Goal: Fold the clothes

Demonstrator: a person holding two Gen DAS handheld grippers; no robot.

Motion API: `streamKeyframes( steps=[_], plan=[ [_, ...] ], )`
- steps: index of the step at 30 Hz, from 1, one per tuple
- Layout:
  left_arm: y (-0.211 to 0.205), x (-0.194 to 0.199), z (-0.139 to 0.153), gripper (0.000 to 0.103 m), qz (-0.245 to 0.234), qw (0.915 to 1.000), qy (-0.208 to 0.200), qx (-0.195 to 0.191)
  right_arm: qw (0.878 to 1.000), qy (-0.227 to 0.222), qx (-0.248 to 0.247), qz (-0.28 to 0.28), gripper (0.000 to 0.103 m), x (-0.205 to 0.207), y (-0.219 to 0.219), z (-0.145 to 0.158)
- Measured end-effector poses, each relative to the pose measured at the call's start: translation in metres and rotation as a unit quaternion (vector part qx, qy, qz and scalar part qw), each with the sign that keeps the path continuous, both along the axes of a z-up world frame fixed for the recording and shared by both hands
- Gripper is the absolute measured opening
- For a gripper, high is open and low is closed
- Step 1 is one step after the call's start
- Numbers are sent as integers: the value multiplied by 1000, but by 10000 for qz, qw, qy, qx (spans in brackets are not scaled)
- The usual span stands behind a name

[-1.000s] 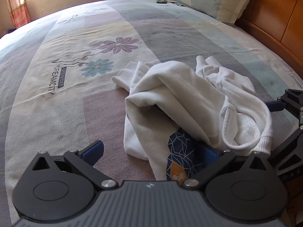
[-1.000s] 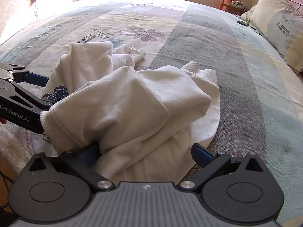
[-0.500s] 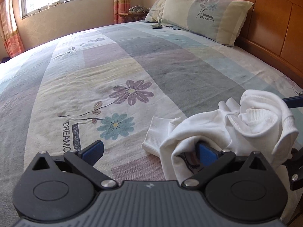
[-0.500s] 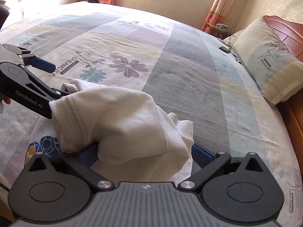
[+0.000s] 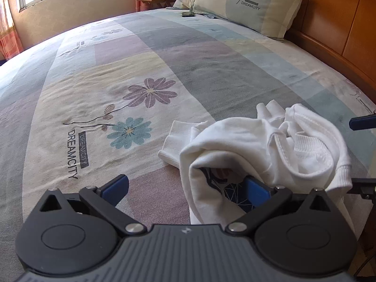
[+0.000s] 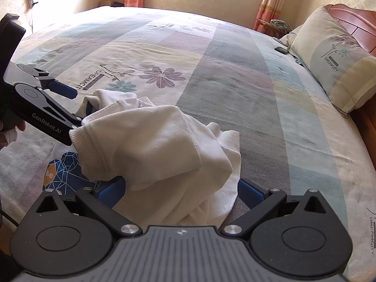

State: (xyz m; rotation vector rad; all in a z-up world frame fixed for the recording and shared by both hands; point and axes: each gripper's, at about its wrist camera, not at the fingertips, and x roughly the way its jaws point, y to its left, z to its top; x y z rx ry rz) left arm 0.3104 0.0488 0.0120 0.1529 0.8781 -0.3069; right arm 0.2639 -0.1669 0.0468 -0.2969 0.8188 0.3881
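Observation:
A white sweatshirt (image 5: pixel 253 145) with a blue geometric print (image 6: pixel 65 171) lies bunched on the bedsheet (image 5: pixel 117 82). In the left wrist view my left gripper (image 5: pixel 185 188) is open at its left side. Its right finger (image 5: pixel 256 189) is tucked under a fold and its left finger is over bare sheet. In the right wrist view my right gripper (image 6: pixel 179 191) is open, and the ribbed-cuffed bulk of the sweatshirt (image 6: pixel 152 145) is heaped between and over its fingers. The left gripper (image 6: pixel 75 98) shows there too, one finger buried in the cloth. The right gripper (image 5: pixel 363 152) shows at the edge of the left wrist view.
A pillow (image 5: pixel 246 4) leans on the wooden headboard (image 5: pixel 340 23) at the far right, with a small dark device (image 5: pixel 188 14) beside it. The patterned sheet stretches far ahead. A person's hand (image 6: pixel 9 134) holds the left gripper at the bed's near edge.
Both grippers have drawn back and tilted up, so more of the bed shows. The sweatshirt has been gathered into a tighter heap. Both jaws have stayed wide apart.

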Motion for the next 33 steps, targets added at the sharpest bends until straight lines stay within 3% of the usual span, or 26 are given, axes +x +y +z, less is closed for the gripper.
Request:
streamKeyframes(
  steps=[6, 13, 18, 28, 33],
  plan=[
    [-14, -13, -3, 102, 351, 9975, 198, 585, 9967, -149, -121, 783, 103, 20, -27, -5],
    [-42, -14, -2, 102, 811, 9919, 160, 960, 9833, -137, 91, 1814, 103, 54, -21, -22],
    [-57, -13, -2, 102, 679, 9889, 63, 1323, 9721, -152, 117, 2338, 103, 58, -18, -29],
    [-65, -12, -3, 102, 928, 9866, 127, 1334, 9595, 77, 68, 2815, 103, 62, -25, -38],
    [-60, 4, -1, 102, 836, 9862, -86, 1427, 9562, -133, 22, 2926, 103, 71, -10, -41]
  ],
)
